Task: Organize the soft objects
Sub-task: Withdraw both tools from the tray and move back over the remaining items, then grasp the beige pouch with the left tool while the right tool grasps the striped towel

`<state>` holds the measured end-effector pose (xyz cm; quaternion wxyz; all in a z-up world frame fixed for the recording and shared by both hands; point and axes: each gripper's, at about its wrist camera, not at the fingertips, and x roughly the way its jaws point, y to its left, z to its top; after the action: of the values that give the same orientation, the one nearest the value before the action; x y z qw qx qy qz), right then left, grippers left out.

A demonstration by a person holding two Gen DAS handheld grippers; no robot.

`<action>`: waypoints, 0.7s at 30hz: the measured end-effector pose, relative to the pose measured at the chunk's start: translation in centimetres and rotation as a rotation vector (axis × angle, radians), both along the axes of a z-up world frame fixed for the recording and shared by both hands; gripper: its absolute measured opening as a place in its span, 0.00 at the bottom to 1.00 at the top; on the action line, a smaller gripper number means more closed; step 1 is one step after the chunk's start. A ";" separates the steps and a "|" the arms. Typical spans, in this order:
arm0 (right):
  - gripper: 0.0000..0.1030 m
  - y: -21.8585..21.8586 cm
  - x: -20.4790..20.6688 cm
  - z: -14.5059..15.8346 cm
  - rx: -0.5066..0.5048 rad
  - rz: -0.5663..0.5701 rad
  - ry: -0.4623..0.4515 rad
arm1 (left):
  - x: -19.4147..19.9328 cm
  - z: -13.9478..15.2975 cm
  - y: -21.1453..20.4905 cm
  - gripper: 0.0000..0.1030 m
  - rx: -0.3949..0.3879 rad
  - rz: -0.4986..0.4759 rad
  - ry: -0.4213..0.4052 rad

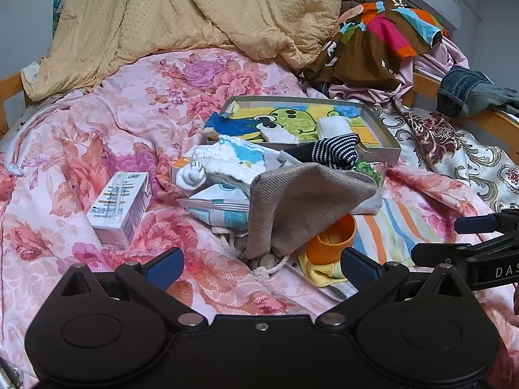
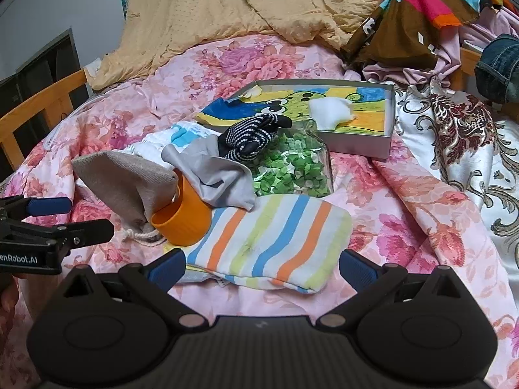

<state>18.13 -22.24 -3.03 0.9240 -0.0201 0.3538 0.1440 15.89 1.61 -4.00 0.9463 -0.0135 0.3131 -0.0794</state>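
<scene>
The drawstring pouch [image 1: 301, 207] hides most of the orange cup [image 1: 331, 243].

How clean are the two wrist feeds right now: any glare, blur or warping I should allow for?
Left wrist view: even soft light, no glare, the drawstring pouch is sharp; fisheye bends the bed rail and darkens the corners. Right wrist view: same flat light, the striped cloth is crisp, the tray edges bow slightly, and the view blurs mildly toward the rim.
</scene>
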 end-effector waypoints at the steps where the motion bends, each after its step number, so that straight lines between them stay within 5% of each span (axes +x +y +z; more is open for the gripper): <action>1: 1.00 0.1 0.1 -0.1 -0.001 0.001 0.000 | 0.0 0.0 0.1 0.99 0.003 0.000 -0.003; 21: 1.00 0.9 2.0 -1.9 -0.009 0.019 0.007 | 1.6 0.9 -0.6 0.99 0.041 -0.069 -0.048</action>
<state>20.11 -21.37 -4.94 0.9213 -0.0271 0.3573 0.1510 17.53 0.96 -3.09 0.9503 0.0184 0.2923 -0.1059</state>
